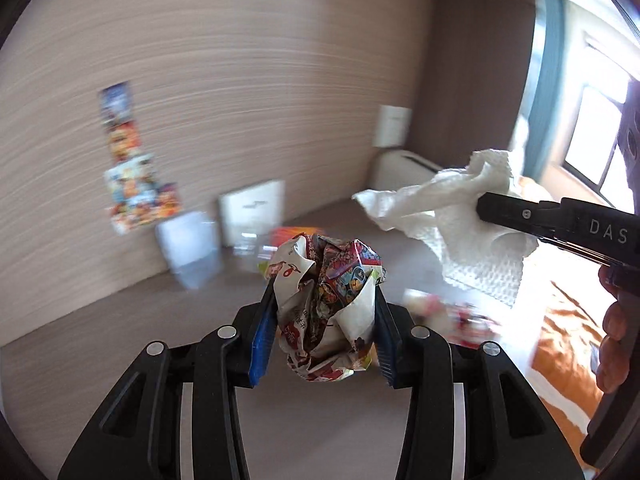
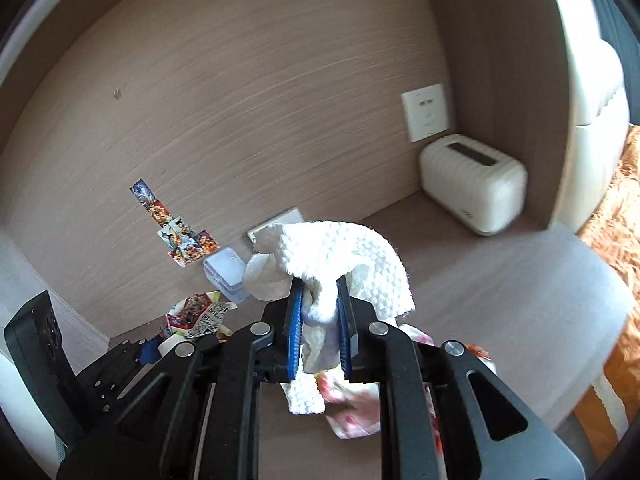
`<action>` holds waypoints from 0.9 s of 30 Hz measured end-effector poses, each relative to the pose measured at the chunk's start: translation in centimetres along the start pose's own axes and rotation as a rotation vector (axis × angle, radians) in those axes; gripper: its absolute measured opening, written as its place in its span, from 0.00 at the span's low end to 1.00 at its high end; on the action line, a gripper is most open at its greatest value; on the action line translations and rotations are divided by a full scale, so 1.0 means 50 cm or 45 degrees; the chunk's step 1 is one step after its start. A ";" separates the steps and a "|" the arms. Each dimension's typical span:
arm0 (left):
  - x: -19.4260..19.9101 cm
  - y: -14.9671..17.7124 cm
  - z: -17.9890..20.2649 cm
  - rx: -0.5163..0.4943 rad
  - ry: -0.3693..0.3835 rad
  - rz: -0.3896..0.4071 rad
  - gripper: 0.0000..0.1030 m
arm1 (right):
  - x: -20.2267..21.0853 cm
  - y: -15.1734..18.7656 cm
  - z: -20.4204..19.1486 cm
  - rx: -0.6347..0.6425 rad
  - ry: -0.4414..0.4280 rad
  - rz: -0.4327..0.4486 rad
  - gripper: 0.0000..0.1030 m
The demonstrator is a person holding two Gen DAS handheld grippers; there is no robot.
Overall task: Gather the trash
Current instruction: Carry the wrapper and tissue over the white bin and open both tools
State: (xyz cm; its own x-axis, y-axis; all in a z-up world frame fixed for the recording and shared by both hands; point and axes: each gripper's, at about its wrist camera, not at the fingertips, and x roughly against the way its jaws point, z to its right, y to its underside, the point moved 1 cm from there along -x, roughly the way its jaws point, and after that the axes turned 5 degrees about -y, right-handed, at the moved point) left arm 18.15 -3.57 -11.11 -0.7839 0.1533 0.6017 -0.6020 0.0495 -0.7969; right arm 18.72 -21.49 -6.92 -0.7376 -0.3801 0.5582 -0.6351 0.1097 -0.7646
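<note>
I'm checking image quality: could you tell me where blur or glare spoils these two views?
Left wrist view: background smeared, window blown out, crumpled wrapper in the left gripper sharp. Right wrist view: milder blur, paper towel in the right gripper clear.

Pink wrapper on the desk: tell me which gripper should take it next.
Neither yet: the left gripper clamps a crumpled wrapper ball, the right gripper a paper towel. Once emptied, probably right; the pink wrapper lies directly below it.
</note>
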 end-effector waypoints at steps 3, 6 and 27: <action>0.014 0.014 0.090 -0.067 0.092 -0.011 0.41 | 0.073 0.019 0.048 -0.027 0.073 0.027 0.16; 0.030 0.036 0.196 -0.166 0.190 -0.021 0.41 | 0.145 0.047 0.101 -0.069 0.161 0.043 0.16; 0.038 0.289 0.701 -0.615 0.728 -0.292 0.41 | 0.460 0.354 0.431 -0.597 0.598 0.043 0.19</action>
State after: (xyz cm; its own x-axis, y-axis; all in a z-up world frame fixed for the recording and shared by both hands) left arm 2.63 -37.16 -19.59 -0.3691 0.5655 0.7375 -0.5038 0.5451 -0.6701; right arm -4.53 -48.09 -14.58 -0.7129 0.0597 0.6987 -0.5641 0.5430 -0.6220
